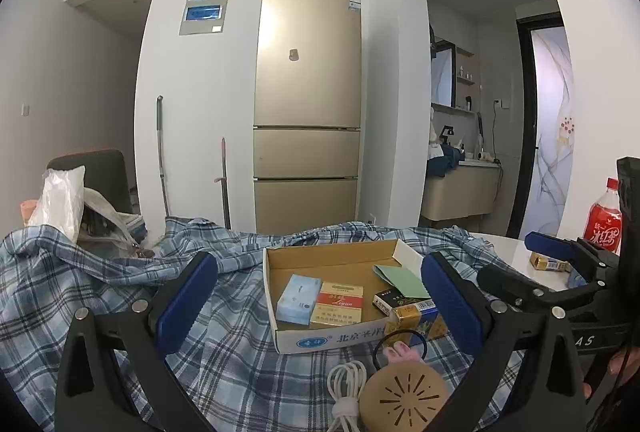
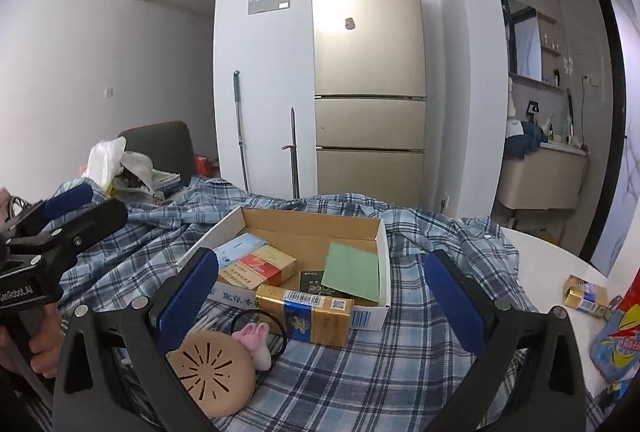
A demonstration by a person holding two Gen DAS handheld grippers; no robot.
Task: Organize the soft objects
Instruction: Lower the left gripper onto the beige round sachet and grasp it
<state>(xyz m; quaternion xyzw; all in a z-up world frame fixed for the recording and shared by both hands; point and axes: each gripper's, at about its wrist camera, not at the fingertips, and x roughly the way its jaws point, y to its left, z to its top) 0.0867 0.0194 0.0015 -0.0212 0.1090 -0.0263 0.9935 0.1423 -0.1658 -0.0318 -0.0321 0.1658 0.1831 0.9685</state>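
Both grippers are held above the plaid shirt (image 1: 80, 292) spread over the table; the left gripper (image 1: 320, 296) and the right gripper (image 2: 320, 292) are each seen with blue pads spread wide, nothing between them. The cardboard box (image 2: 312, 228) is taken as landmark. Nearest, in front of the box on the shirt, a round tan perforated disc (image 2: 212, 376) is noted, with a coiled white cable (image 1: 348, 384) just beside it. A black hair tie (image 2: 260, 316) with a pink plush charm (image 2: 256, 342) lies between disc and box. A gold and blue carton (image 2: 312, 316) is seen touching the front wall of the box. Inside the box, a light blue pack (image 1: 298, 298), a red and gold pack (image 1: 338, 302), a black pack (image 1: 386, 302) and a green card (image 2: 352, 272) are recorded. Right of the box, on the bare white table (image 2: 552, 256), a small gold pack (image 2: 586, 296) lies. Behind the box, a gold refrigerator (image 1: 308, 104) stands against the wall.
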